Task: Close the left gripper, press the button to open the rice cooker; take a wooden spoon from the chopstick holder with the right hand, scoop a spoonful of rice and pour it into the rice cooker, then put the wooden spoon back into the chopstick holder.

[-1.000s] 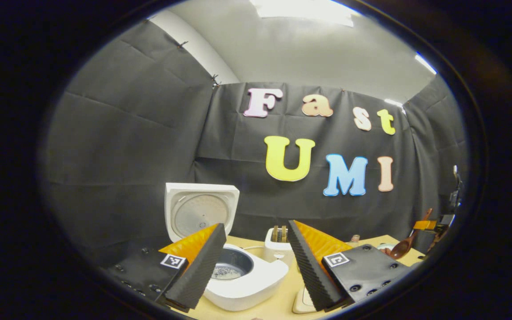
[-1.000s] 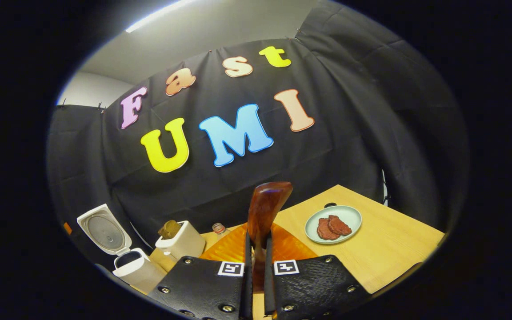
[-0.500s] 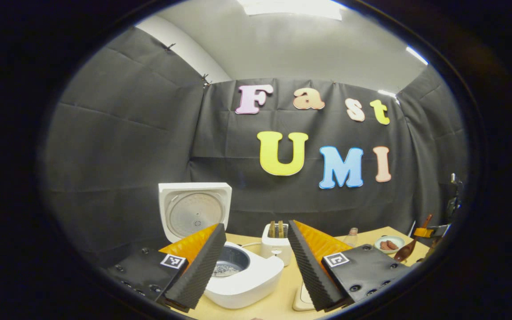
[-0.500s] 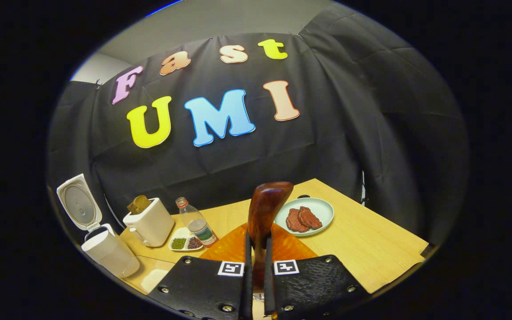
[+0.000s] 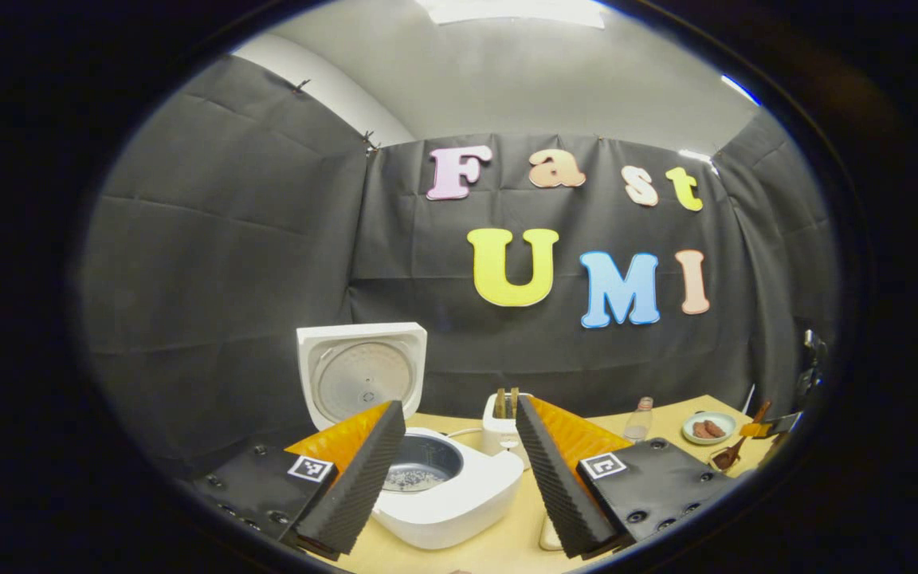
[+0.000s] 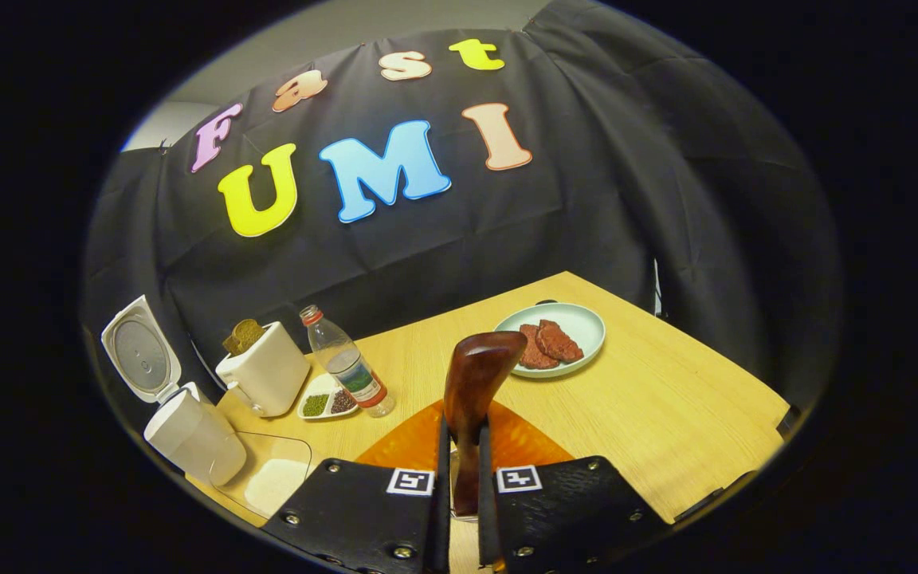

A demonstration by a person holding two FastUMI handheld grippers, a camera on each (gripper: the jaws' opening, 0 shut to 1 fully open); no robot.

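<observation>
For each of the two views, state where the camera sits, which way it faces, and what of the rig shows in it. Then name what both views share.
Left gripper view: rides the left gripper, facing the open rice cooker; its spread fingers show.
Right gripper view: rides the right gripper, looking over the table; its fingers clamp the wooden spoon.
Shared: rice cooker, toaster, bottle, plate.

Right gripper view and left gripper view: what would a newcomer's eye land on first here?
Dark glossy wooden spoon, standing upright at centre front of the right gripper view, clamped between the right gripper's fingers. Next, the white rice cooker at the table's left end, its lid flipped up. On the far side of the light wooden table sits a pale green plate of brown meat slices.
</observation>
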